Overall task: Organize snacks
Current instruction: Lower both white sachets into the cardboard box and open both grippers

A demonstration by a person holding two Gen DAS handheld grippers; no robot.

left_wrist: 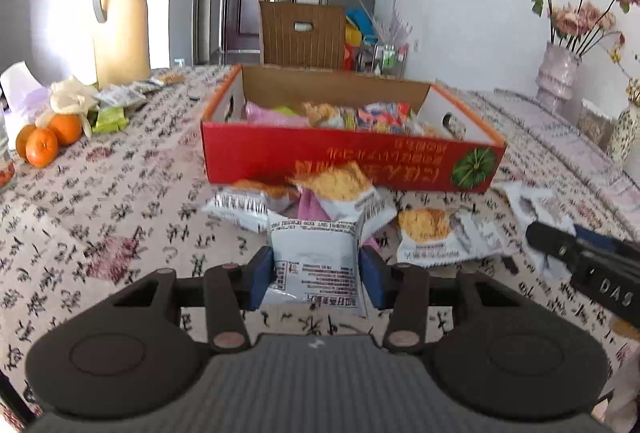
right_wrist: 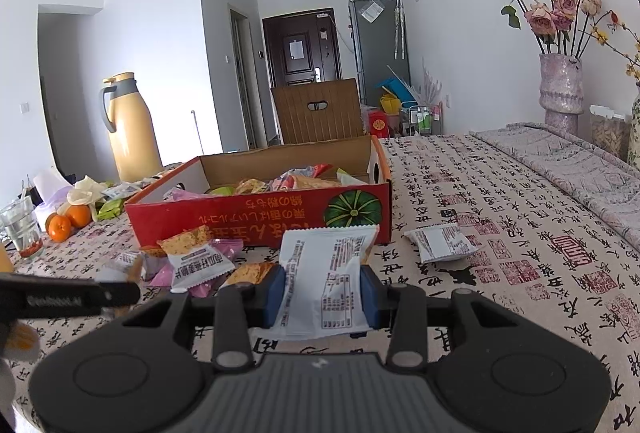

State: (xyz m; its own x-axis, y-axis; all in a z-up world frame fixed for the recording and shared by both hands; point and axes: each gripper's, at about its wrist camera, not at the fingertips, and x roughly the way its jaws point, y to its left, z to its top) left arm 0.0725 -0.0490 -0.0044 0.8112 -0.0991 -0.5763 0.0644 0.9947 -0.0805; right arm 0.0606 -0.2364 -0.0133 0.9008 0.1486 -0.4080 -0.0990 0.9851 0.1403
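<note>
A red cardboard box [left_wrist: 320,157] holding several snack packets stands on the patterned tablecloth, also in the right wrist view as the box [right_wrist: 256,221]. My left gripper [left_wrist: 317,271] is shut on a white snack packet [left_wrist: 316,265], its blue pads pressing both sides, lifted just in front of a small pile of packets [left_wrist: 320,197]. My right gripper [right_wrist: 322,295] is shut on another white snack packet [right_wrist: 326,285], held before the box. A loose packet [right_wrist: 442,243] lies right of it. The right gripper's body [left_wrist: 588,265] shows at the left view's right edge.
A yellow thermos jug [left_wrist: 120,25], oranges [left_wrist: 48,139] and more packets [left_wrist: 116,105] sit at the far left. A vase of dried roses [right_wrist: 560,93] stands at the far right, a glass [right_wrist: 22,229] at the left edge, a brown chair [left_wrist: 302,33] behind the box.
</note>
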